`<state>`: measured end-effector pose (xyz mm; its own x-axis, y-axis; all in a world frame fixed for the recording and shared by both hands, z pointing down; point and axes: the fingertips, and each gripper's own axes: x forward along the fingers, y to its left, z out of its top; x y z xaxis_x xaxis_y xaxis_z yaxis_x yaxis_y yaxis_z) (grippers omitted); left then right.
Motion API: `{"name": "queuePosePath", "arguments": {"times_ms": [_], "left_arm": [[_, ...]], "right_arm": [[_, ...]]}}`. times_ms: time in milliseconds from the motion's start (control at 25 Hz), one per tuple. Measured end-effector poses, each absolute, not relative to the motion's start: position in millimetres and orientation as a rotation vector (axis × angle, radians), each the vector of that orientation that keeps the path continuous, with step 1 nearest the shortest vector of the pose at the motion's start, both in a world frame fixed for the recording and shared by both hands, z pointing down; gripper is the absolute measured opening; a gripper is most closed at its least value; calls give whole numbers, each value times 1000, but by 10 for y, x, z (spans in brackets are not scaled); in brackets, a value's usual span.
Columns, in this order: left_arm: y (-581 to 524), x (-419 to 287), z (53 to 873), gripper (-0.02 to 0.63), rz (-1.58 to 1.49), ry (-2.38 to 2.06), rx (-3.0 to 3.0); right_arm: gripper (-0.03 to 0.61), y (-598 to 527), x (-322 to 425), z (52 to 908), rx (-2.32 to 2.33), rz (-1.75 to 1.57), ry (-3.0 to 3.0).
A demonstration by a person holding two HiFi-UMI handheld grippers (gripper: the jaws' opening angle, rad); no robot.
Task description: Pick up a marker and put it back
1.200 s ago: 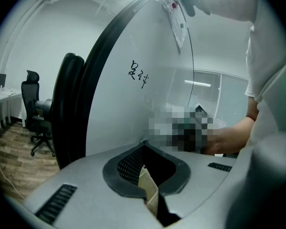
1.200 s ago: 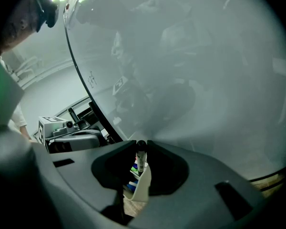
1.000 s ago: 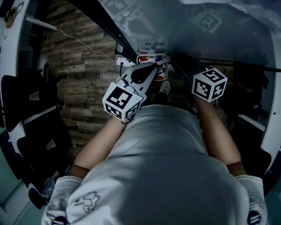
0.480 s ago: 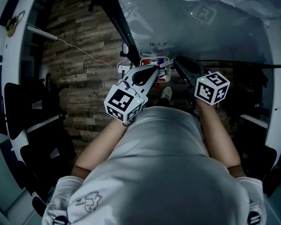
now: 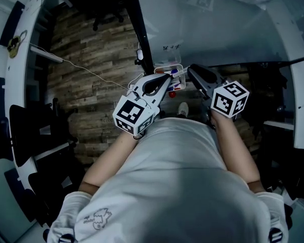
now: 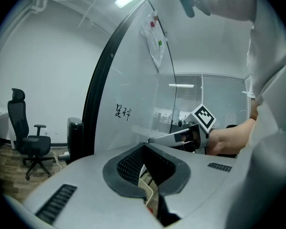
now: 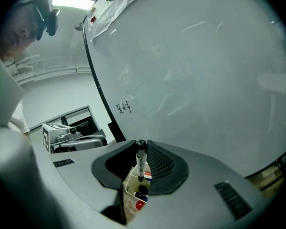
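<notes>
Right gripper (image 5: 191, 70) still pinches marker (image 7: 141, 163) upright above tray (image 5: 164, 67). Left gripper (image 5: 164, 78) unmoved just left, jaws pressed together, empty.

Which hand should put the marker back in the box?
The right one. The right gripper grips the marker by its cap end, pointing down at the marker box. The left gripper is shut on nothing.

The left tongs (image 6: 145, 146) hide most of the marker tray (image 6: 148, 187).
</notes>
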<state>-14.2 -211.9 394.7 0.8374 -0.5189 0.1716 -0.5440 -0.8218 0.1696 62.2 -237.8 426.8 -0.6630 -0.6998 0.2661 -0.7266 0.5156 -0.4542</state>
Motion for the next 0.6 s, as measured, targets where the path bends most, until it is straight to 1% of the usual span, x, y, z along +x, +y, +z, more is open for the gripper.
{"name": "queuePosePath", "arguments": {"times_ms": [600], "left_arm": [[-1822,-433,3639,5,112,-756,2927]], "right_arm": [[75,-1956,446,3770,1444,643,-2778]]}}
